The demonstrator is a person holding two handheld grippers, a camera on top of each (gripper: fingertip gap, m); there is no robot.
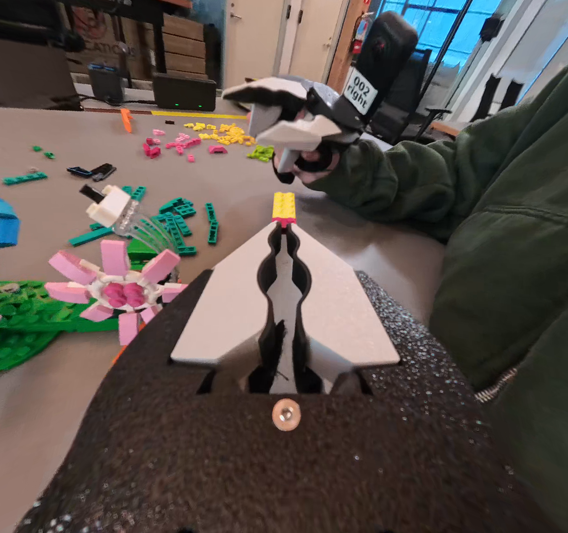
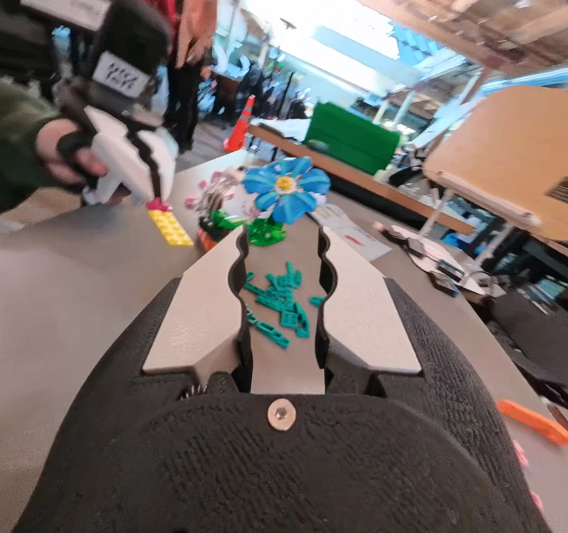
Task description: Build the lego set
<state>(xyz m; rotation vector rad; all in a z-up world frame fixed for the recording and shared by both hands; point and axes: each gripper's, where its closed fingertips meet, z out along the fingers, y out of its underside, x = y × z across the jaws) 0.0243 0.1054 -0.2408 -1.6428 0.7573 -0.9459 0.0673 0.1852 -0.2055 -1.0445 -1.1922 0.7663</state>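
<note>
My left gripper [image 1: 283, 226] is shut on the magenta end of a yellow plate with a magenta piece [image 1: 284, 206], held just above the table; it also shows in the right wrist view [image 2: 170, 223] under the left gripper [image 2: 155, 197]. My right gripper [image 2: 281, 235] is open and empty, raised above a pile of teal pieces [image 2: 281, 300]; in the left wrist view the right gripper [image 1: 246, 116] hovers beyond the plate. A pink flower [image 1: 123, 292] on green leaves [image 1: 27, 318] stands at the left. A blue flower [image 2: 285, 188] stands ahead of the right gripper.
Piles of yellow [image 1: 224, 132], magenta [image 1: 178, 145], lime [image 1: 261, 152] and teal pieces [image 1: 181, 220] lie on the grey table [image 1: 246, 180]. An orange brick separator [image 2: 531, 420] lies at the right. An instruction booklet [image 2: 347, 229] lies beyond the flowers. A green sleeve [image 1: 415, 180] rests on the table. The pink flower [image 1: 123, 292] lies around 9 cm away from my left fingertips.
</note>
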